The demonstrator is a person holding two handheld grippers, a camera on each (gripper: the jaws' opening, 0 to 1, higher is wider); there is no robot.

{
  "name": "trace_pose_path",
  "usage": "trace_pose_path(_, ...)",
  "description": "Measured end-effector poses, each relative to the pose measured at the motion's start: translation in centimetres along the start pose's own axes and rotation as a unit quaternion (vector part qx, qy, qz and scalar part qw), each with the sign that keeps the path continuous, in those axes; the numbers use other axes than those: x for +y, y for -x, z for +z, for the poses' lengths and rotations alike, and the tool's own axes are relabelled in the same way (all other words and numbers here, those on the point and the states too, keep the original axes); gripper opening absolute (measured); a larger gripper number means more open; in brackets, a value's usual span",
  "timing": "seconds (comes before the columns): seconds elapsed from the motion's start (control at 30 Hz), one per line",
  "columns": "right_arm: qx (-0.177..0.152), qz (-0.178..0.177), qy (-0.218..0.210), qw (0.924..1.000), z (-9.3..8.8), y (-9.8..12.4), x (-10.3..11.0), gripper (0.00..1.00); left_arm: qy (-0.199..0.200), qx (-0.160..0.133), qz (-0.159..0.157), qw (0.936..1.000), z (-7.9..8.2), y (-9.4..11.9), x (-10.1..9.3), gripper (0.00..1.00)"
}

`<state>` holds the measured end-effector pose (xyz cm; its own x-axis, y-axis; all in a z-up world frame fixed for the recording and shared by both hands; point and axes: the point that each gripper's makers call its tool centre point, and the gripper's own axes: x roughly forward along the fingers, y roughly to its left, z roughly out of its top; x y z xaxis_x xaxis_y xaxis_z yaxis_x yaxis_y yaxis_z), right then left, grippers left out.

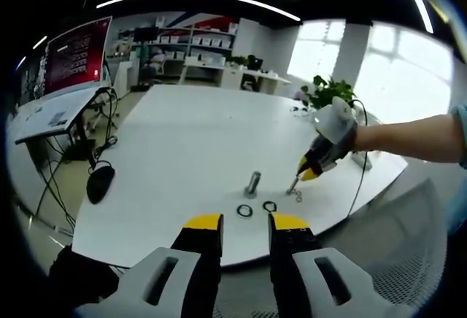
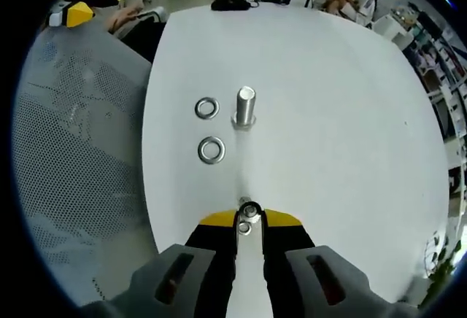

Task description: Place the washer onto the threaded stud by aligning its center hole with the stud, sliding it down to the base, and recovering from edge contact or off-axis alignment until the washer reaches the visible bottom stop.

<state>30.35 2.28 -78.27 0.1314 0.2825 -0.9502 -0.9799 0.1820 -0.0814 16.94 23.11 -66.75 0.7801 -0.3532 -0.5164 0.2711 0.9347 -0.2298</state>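
Right gripper (image 2: 249, 218) is low over the table (image 2: 328, 114), jaws nearly together around a small washer (image 2: 249, 209) at the tips, with a 2nd ring just beneath it. The grip is by the edge; whether the washer is pinched or only lying on the table between the jaws I cannot tell for certain. Stud (image 2: 246, 106) stands upright on its nut base, well ahead of the tips. 2 loose washers (image 2: 211, 149) lie on the table left of the stud in the right gripper view, 1 nearer, 1 farther.

Left gripper (image 1: 244, 223) hangs off the table edge, jaws apart, empty. In its view the right gripper (image 1: 305, 168) tips down beside the stud (image 1: 252, 184).

Risks, as judgement:
- Thin edge grip: the washer may twist or drop on lifting.
- 2 rings together at the tips: both may come up, or 1 may fall.
- Tilted washer would catch on the stud top or threads, not reach the base.
- Stud looks unfixed; a side push could tip it.
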Motion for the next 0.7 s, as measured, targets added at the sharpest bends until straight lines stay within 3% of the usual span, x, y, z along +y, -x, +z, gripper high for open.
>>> trace_pose_path(0.7, 0.025, 0.018, 0.011, 0.9995, -0.3, -2.5, 0.4, 0.13, 0.003, -0.003, 0.004, 1.0, 0.1, 0.0, 0.1, 0.22)
